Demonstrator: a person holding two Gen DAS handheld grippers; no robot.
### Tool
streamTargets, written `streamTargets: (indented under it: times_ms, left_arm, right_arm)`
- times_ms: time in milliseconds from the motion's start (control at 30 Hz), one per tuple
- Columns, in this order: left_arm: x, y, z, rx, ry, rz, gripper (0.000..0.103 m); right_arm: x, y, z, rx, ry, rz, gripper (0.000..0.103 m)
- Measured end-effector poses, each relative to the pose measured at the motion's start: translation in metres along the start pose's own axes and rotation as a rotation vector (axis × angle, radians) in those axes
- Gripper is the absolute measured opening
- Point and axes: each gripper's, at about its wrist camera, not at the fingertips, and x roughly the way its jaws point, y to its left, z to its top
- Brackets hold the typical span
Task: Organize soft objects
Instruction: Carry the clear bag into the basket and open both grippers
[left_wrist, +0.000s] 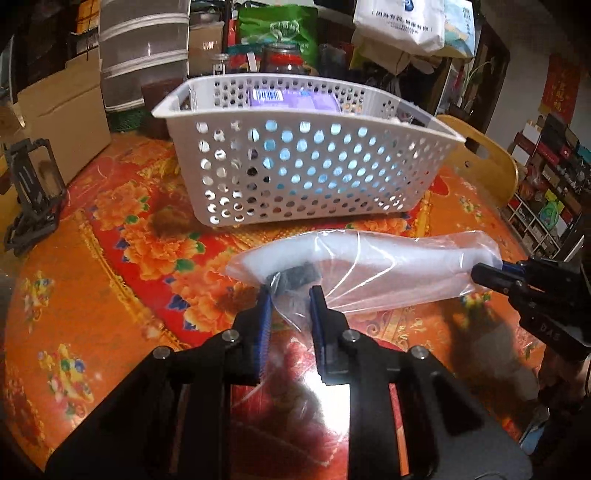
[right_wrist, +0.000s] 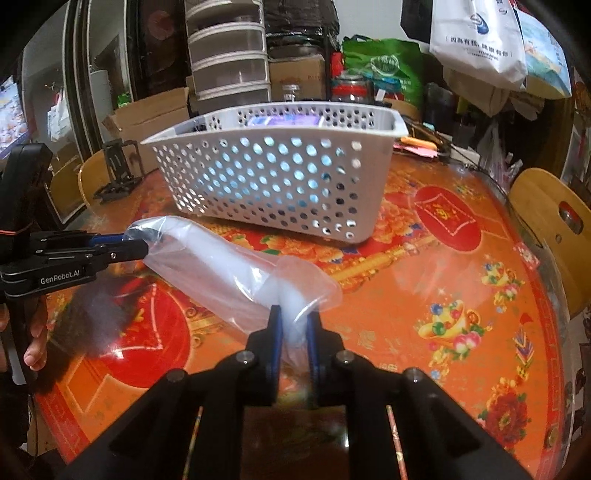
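Note:
A clear plastic bag with a white soft roll inside hangs above the table between both grippers; it also shows in the right wrist view. My left gripper is shut on one end of the bag, where something dark sits. My right gripper is shut on the other end; it shows in the left wrist view. The left gripper shows in the right wrist view. A white perforated basket stands just behind the bag and holds a purple pack.
The round table has a red and orange floral cover. A black folding stand sits at its left edge. Cardboard boxes, a drawer tower, jars and bags crowd behind the basket. A wooden chair stands at the right.

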Motion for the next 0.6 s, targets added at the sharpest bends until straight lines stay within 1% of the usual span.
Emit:
streamTargets:
  times_ms: [200,367,467,600]
  left_arm:
    - [-0.025,-0.001,-0.002,0.002,-0.058,-0.007,0.018]
    - [-0.057,-0.007,-0.002,0.016,-0.134,-0.002,0.018]
    - [-0.078,-0.008,0.005,0.024,-0.183,-0.005,0.018]
    - [-0.098,-0.011,0.017,0.033,-0.223,-0.002,0.018]
  right_arm:
    - [-0.016,0.008,0.004,-0.016,-0.044,0.001,0.010]
    - [-0.032,0.010,0.005,-0.019,-0.087,0.003,0.010]
    - [-0.044,0.014,0.008,-0.031,-0.119,-0.003,0.010]
    - [-0.062,0.018,0.018,-0.050,-0.163,-0.005,0.010]
